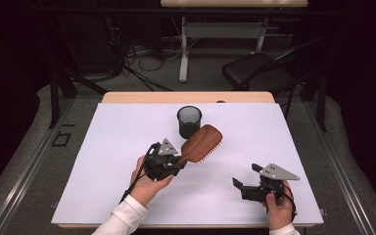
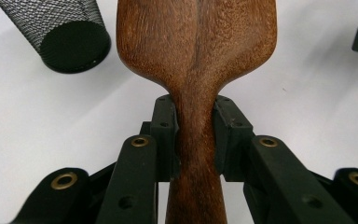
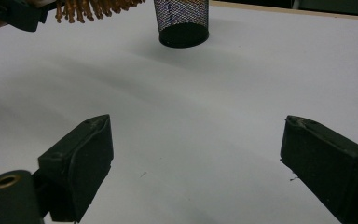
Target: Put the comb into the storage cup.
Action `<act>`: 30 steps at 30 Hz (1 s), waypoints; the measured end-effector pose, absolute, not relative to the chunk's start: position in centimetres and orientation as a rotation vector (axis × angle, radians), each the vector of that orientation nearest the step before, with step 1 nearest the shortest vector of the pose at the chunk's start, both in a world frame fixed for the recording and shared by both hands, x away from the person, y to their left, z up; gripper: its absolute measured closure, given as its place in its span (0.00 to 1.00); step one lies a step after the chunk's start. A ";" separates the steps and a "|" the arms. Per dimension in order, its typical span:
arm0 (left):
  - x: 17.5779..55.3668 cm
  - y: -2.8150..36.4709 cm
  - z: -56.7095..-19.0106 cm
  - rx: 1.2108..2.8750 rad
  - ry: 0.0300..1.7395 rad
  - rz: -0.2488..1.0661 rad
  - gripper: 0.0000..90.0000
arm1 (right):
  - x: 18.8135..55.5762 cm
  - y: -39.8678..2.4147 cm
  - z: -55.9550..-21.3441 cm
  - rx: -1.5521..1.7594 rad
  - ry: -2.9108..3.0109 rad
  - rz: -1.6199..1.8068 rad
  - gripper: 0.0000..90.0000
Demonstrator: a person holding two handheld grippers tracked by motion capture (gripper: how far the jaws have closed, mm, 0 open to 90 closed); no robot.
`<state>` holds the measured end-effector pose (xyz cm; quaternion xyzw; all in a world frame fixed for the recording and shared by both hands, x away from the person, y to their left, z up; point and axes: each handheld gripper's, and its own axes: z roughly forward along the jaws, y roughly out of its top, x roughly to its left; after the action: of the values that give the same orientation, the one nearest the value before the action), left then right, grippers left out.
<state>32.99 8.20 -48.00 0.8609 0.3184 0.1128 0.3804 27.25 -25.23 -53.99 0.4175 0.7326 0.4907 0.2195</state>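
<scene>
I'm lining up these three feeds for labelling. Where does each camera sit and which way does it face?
High view: above the near table edge, looking forward and down; both hands show, left gripper and right gripper.
Left gripper view: along its jaws, clamped on the hairbrush handle.
Right gripper view: low over the white table, jaws apart.
Shared: the mesh cup.

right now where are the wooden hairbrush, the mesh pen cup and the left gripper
wooden hairbrush (image 1: 203, 140), high view, on the back of its head
mesh pen cup (image 1: 189, 122), high view, on its side wall
left gripper (image 2: 195, 140), left gripper view, midway between its fingertips, shut on the hairbrush handle
</scene>
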 end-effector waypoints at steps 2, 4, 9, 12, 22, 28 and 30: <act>33.2 8.1 -48.0 2.186 0.823 0.301 0.80 | 27.2 -25.3 -54.0 1.153 2.030 1.354 0.10; 33.3 8.1 -48.0 2.180 0.833 0.310 0.80 | 27.2 -25.3 -54.0 1.151 2.027 1.356 0.10; 33.3 8.0 -48.2 2.162 0.842 0.345 0.80 | 27.2 -25.3 -54.0 1.155 2.024 1.356 0.10; 33.2 8.1 -48.5 2.158 0.840 0.359 0.80 | 27.2 -25.3 -54.0 1.156 2.023 1.355 0.10; 32.9 8.7 -48.9 2.102 0.848 0.386 0.80 | 27.2 -25.2 -54.0 1.163 2.016 1.351 0.09; 32.5 8.9 -49.0 2.066 0.844 0.402 0.80 | 27.3 -25.1 -53.8 1.173 2.016 1.354 0.00; 32.4 8.9 -49.0 2.063 0.839 0.410 0.80 | 27.3 -25.0 -53.6 1.172 2.008 1.357 0.00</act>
<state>32.41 8.92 -49.02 0.8248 0.3355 0.1638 0.4247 27.25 -24.98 -53.64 0.4244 0.7271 0.4914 0.2230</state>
